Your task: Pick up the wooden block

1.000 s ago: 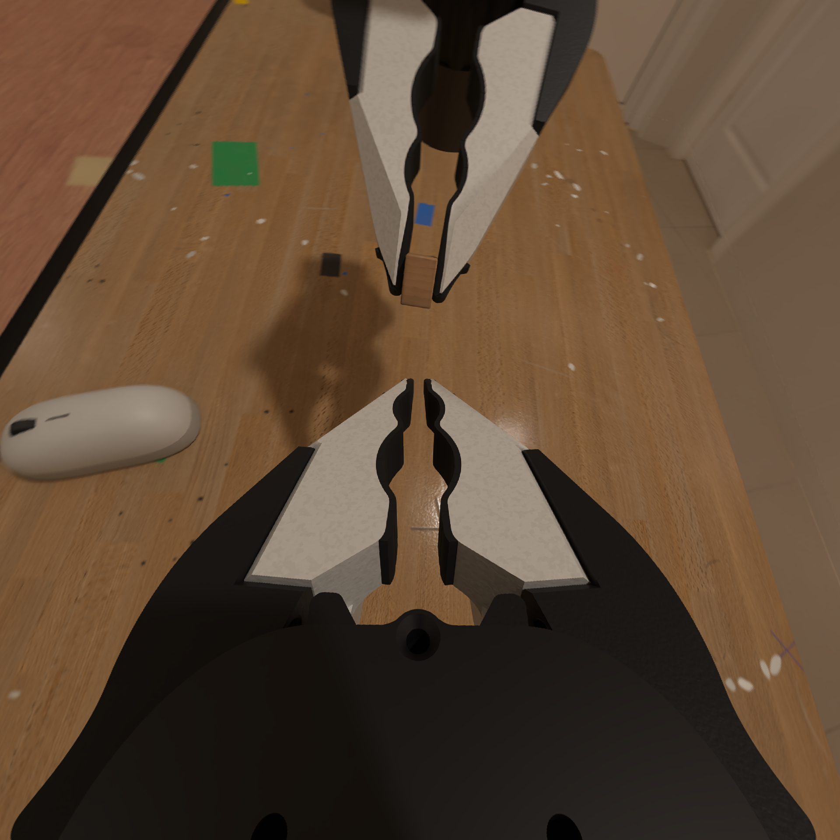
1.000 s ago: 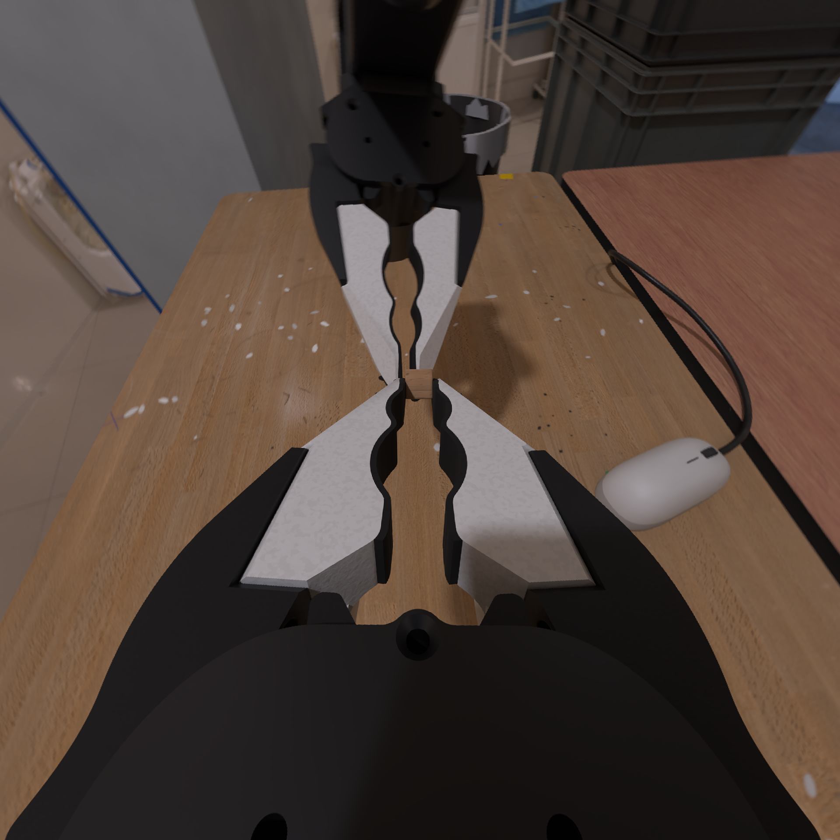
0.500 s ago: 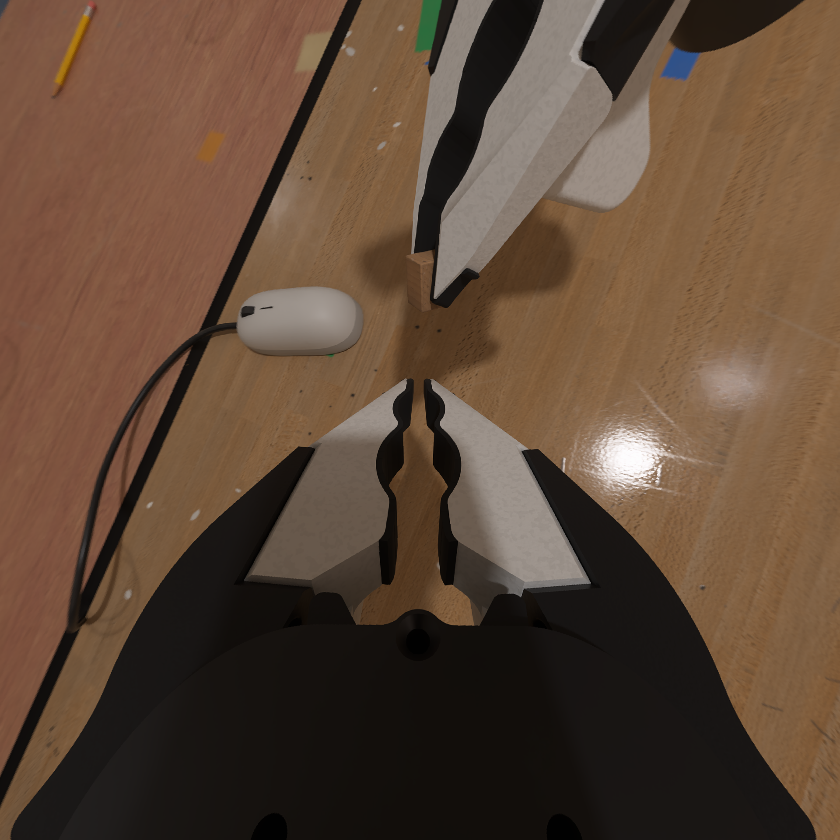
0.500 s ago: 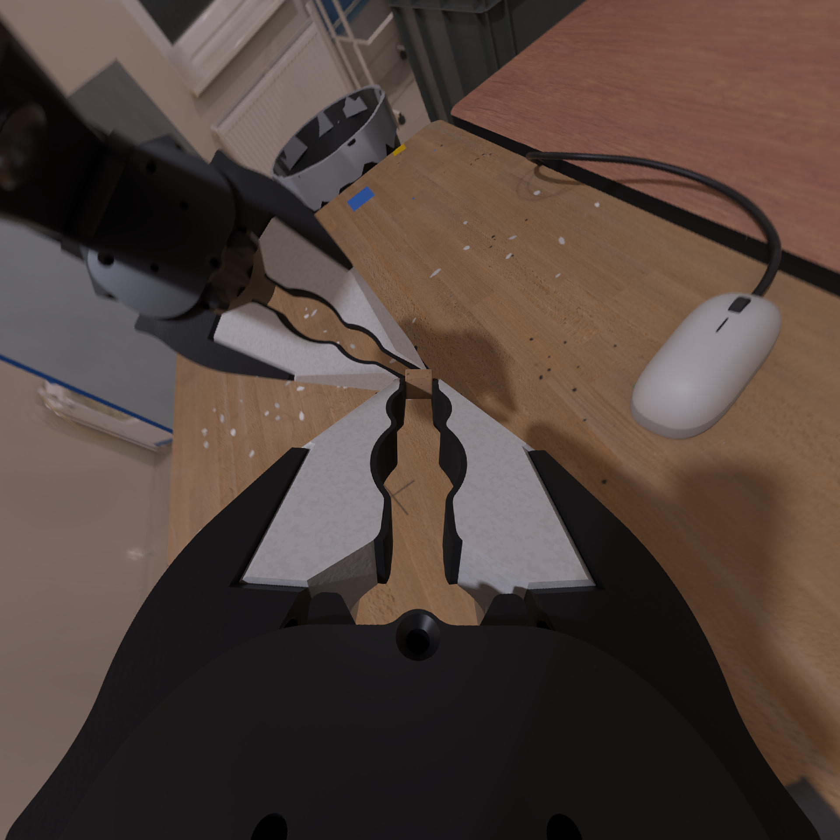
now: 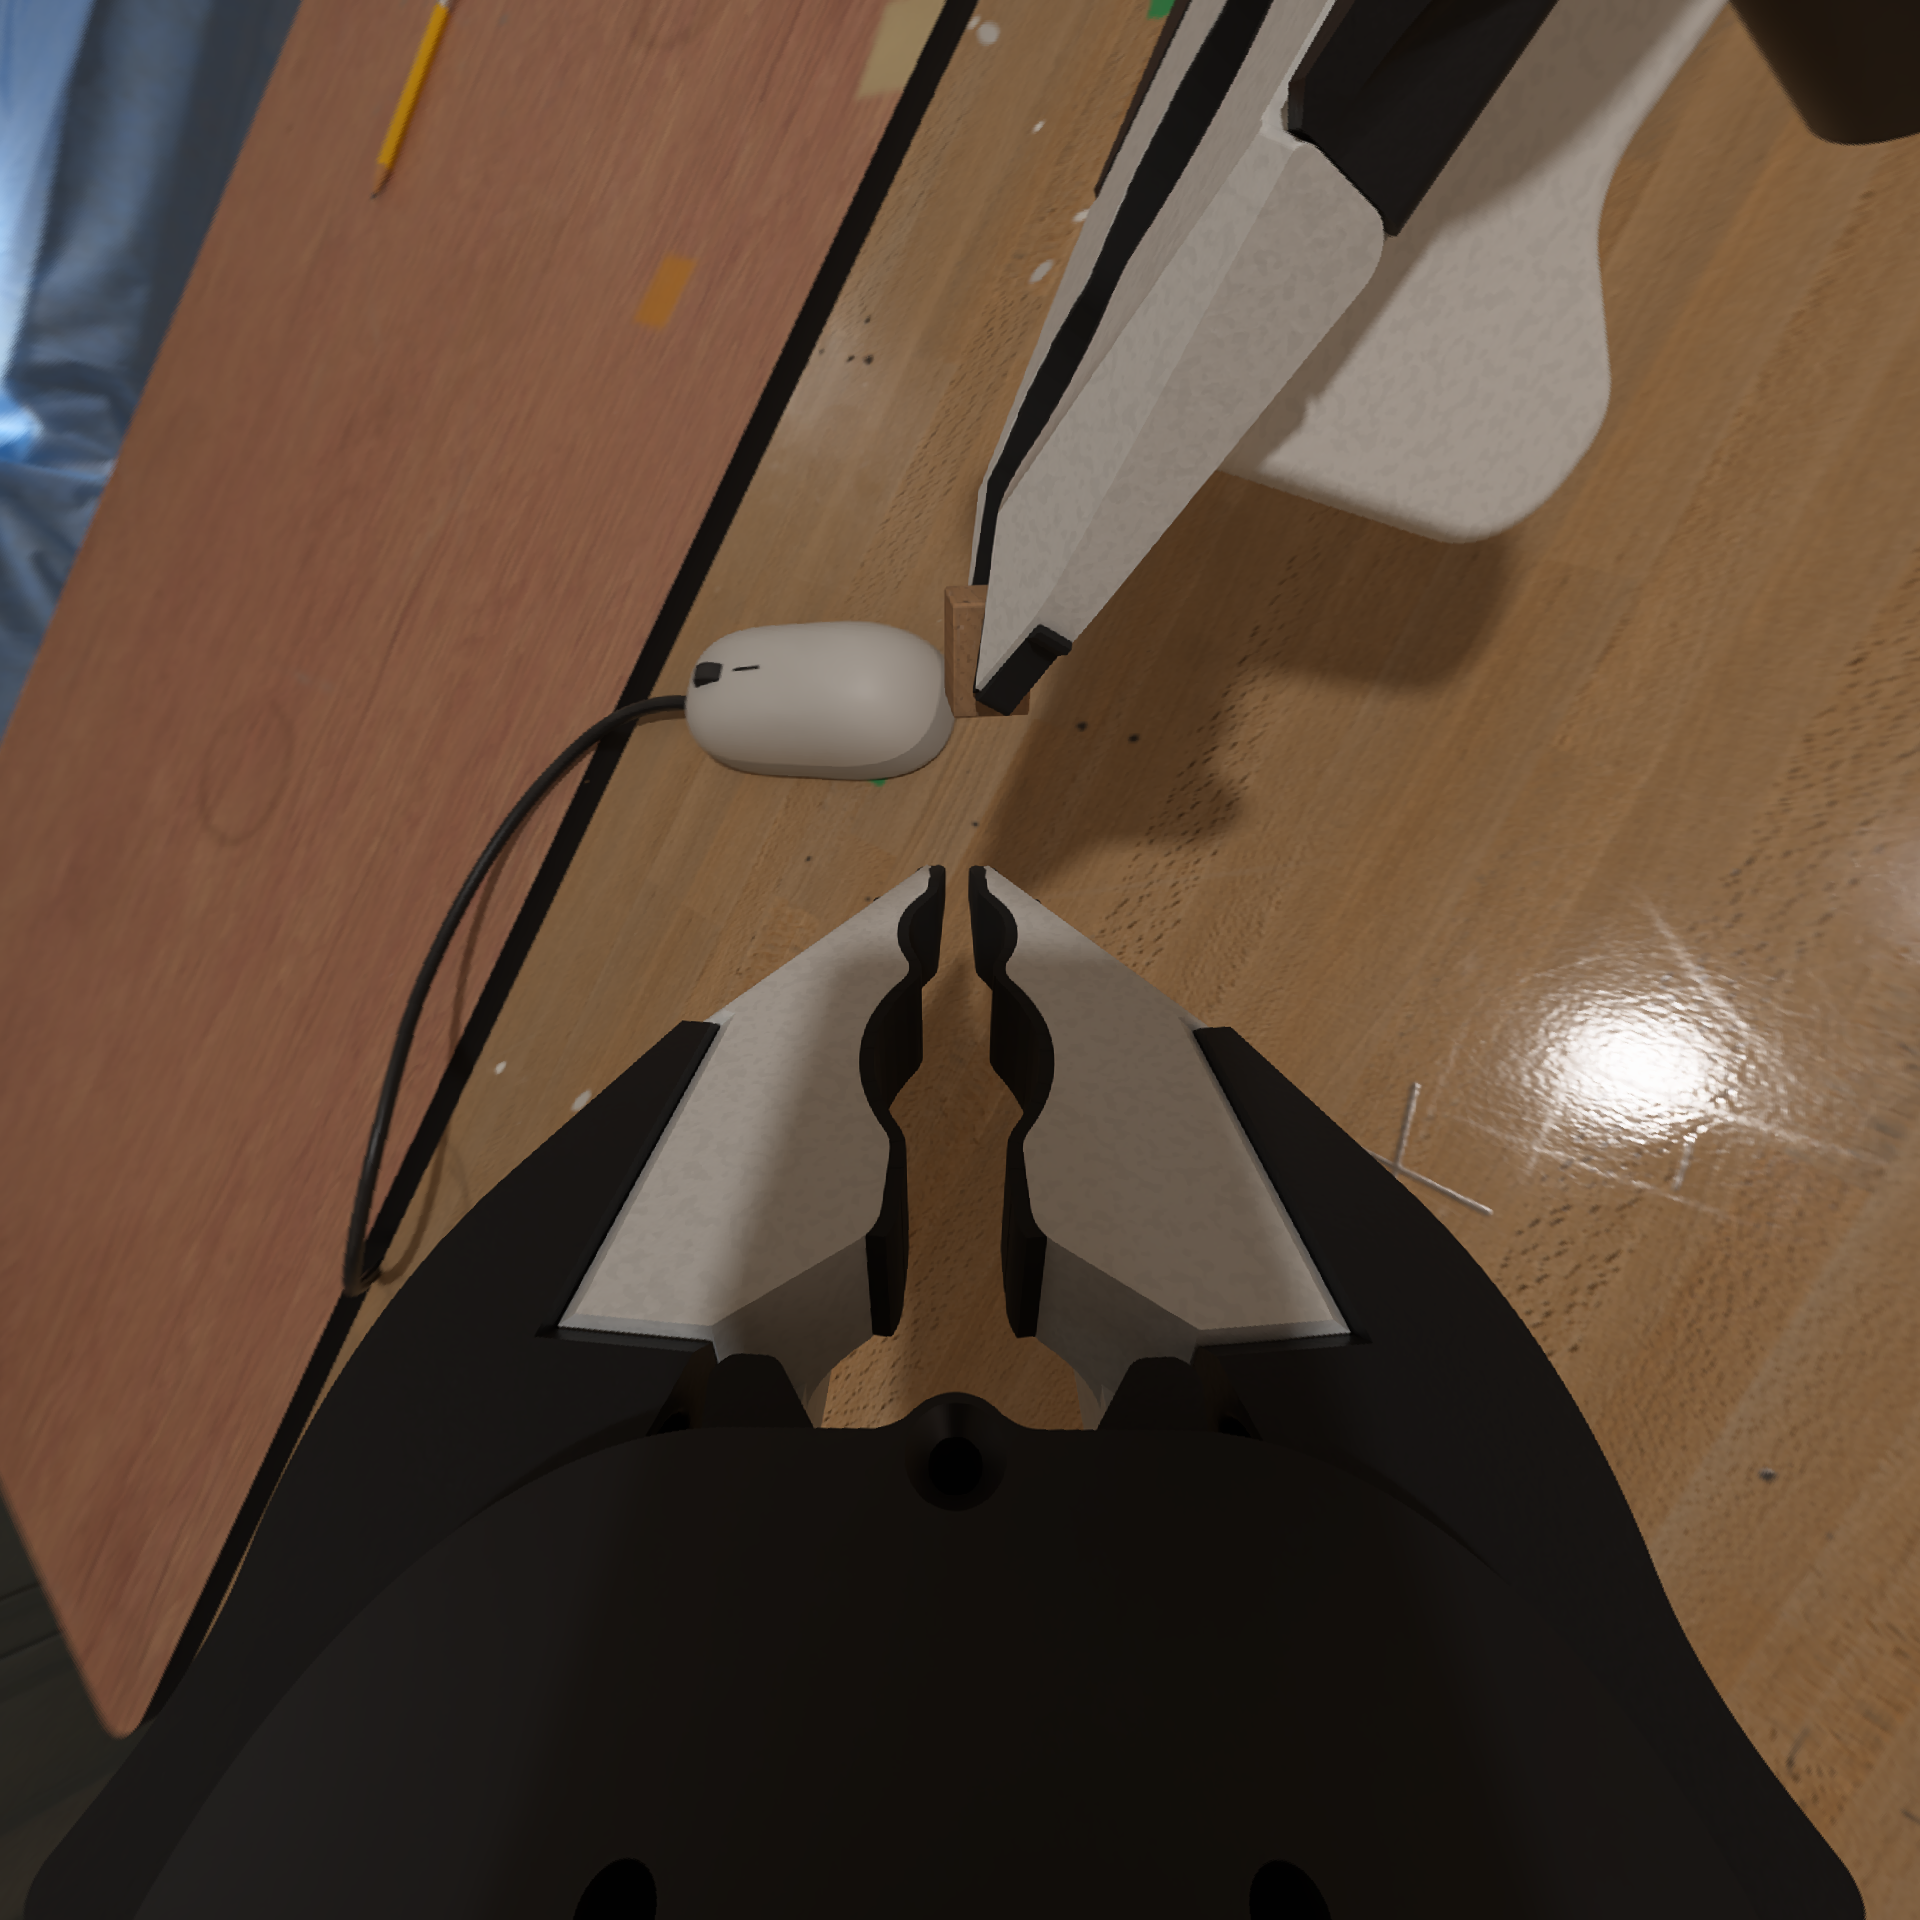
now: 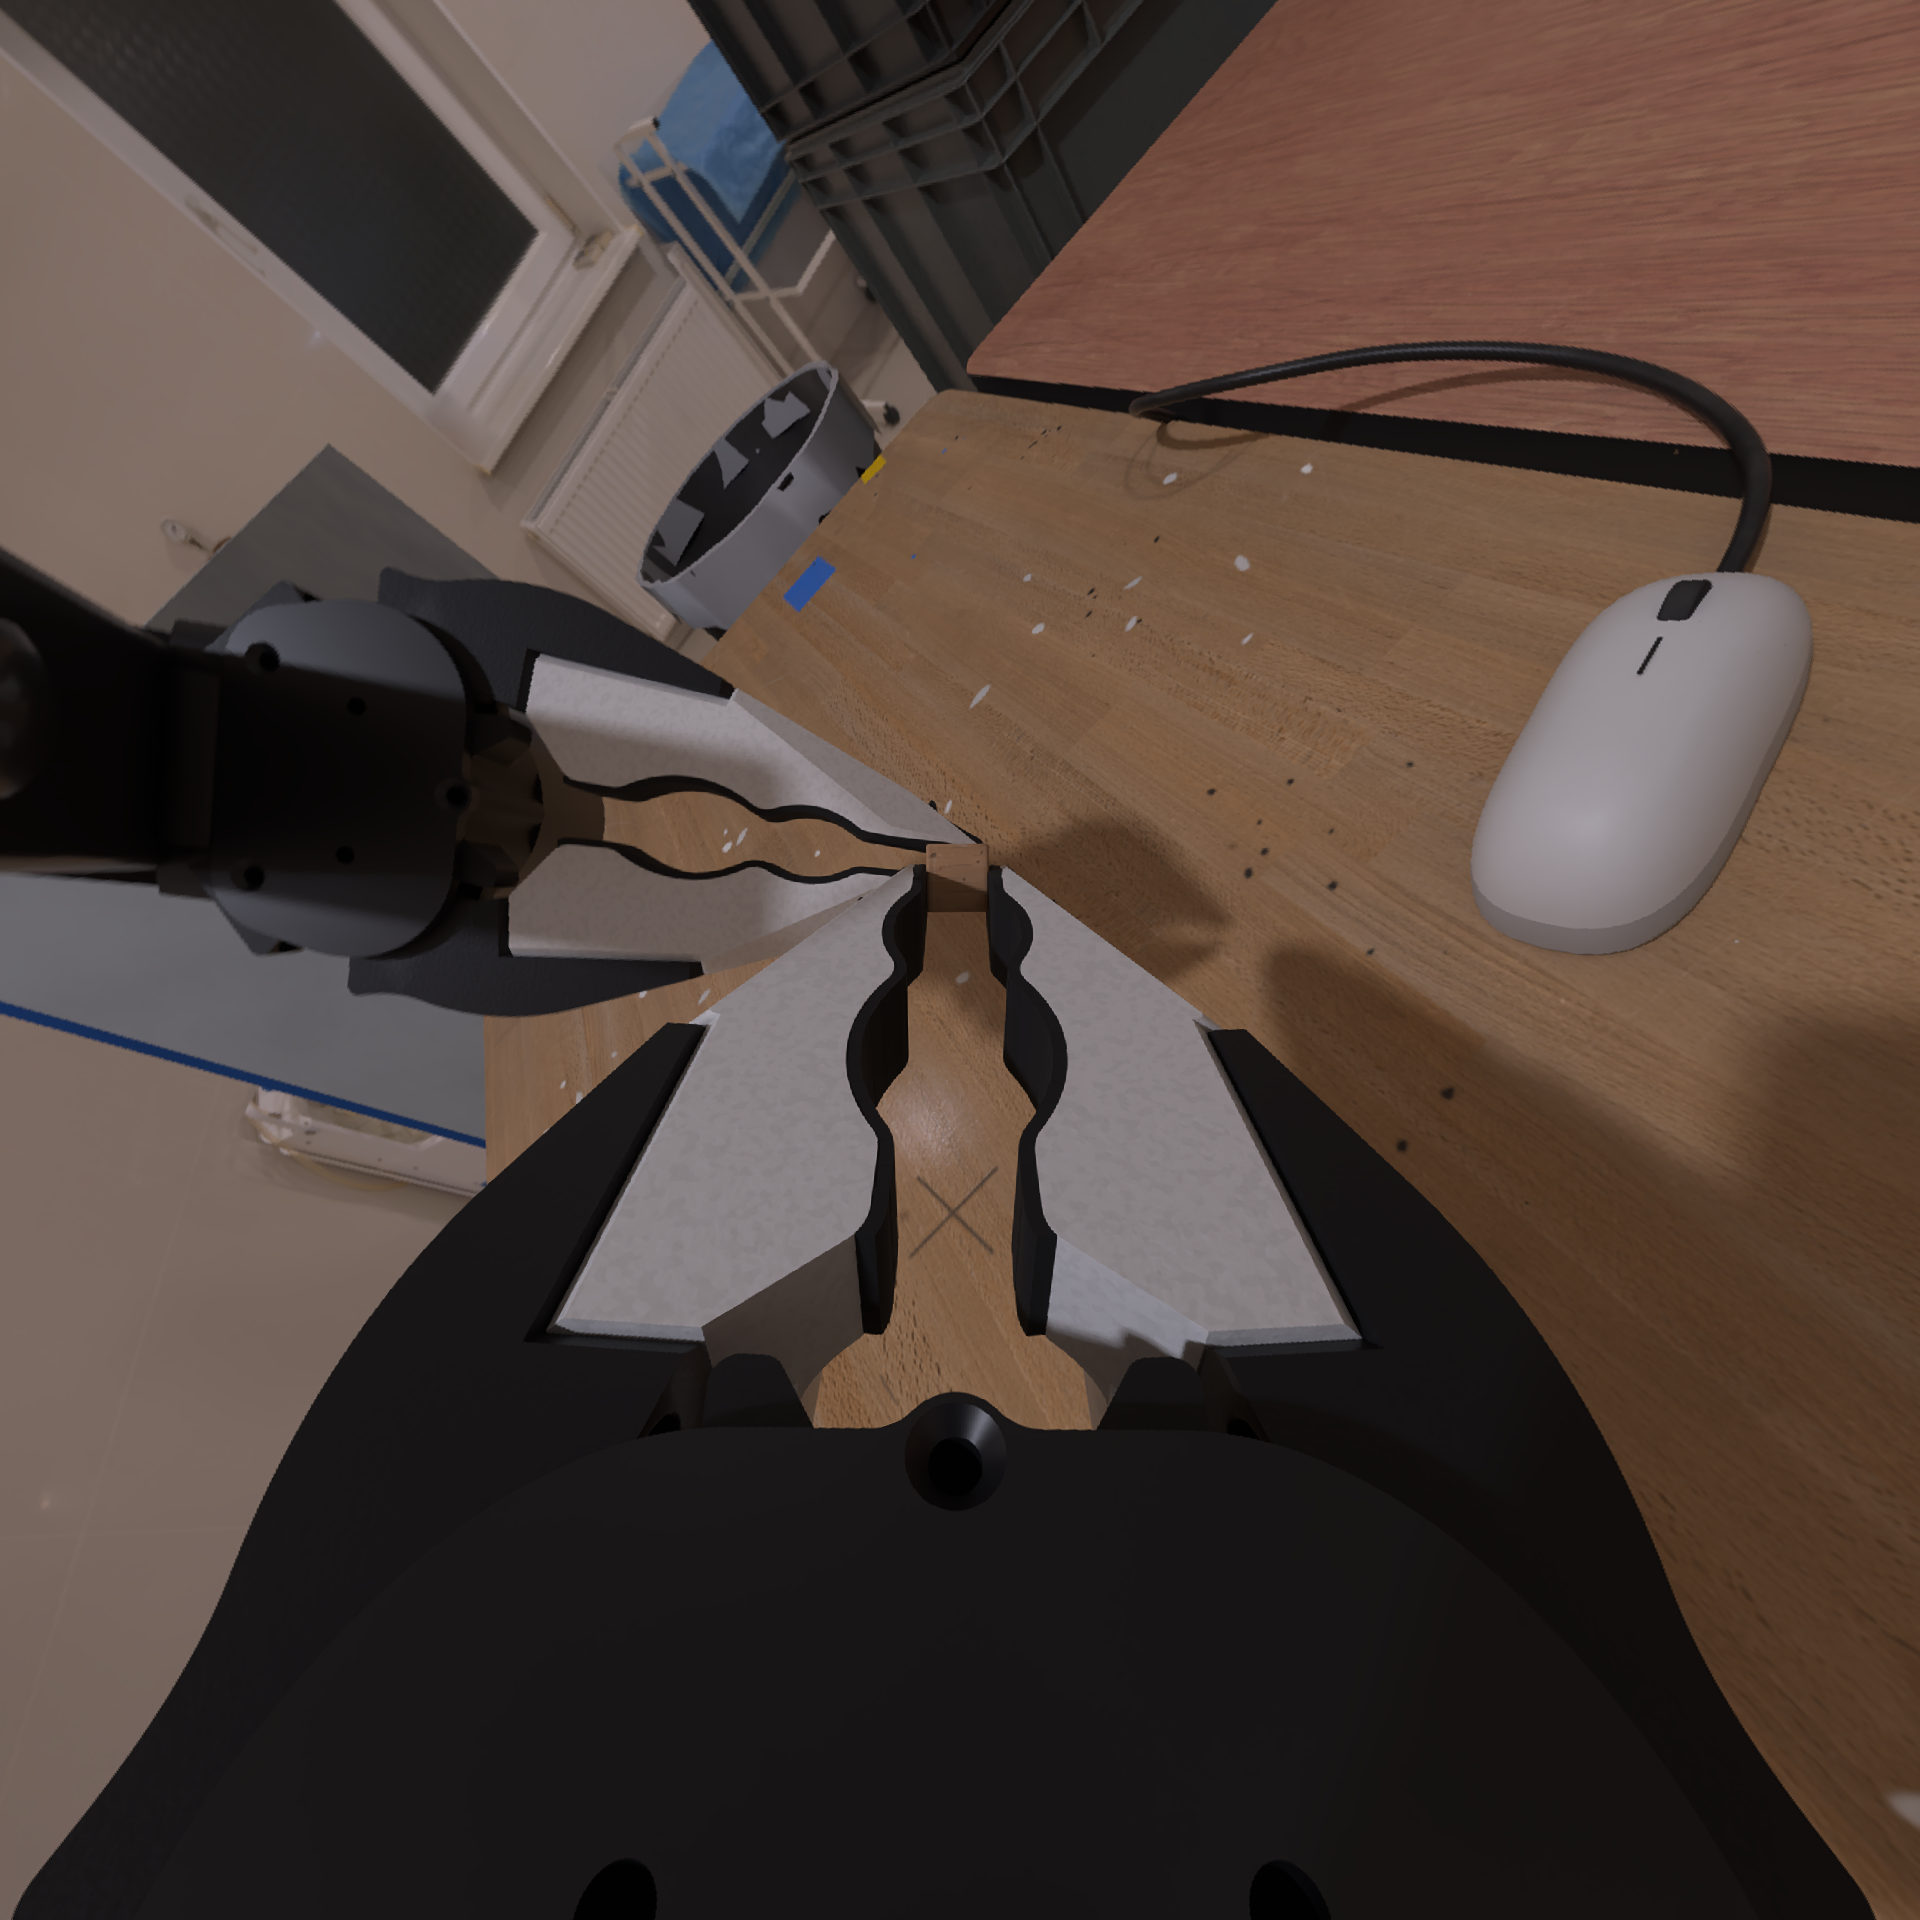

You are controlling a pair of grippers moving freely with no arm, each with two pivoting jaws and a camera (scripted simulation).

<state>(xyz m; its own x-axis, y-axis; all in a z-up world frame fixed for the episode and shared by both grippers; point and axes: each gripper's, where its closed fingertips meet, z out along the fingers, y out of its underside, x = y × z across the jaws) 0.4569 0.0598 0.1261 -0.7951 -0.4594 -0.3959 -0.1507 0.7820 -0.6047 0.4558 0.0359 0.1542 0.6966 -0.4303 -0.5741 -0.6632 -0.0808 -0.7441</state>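
Note:
The small wooden block (image 6: 956, 879) is clamped between the fingertips of my right gripper (image 6: 956, 896), just above the light wooden table (image 6: 1143, 675). In the left wrist view the block (image 5: 961, 665) shows edge-on beside the right gripper (image 5: 1000, 688), which comes down from the upper right. My left gripper (image 5: 956, 875) is shut and empty, a short way in front of the block. In the right wrist view the left gripper (image 6: 935, 837) comes in from the left, its tips almost touching the block.
A white corded mouse (image 5: 821, 698) lies right beside the block; it also shows in the right wrist view (image 6: 1642, 758). A reddish-brown table (image 5: 416, 623) with a pencil (image 5: 410, 99) adjoins. A grey bin (image 6: 748, 499) and dark crates (image 6: 935, 156) stand beyond the table's end.
Both views have swung round. The left gripper now sits to the side of the right gripper instead of facing it. The block stays clamped in the right gripper and appears nearer the mouse.

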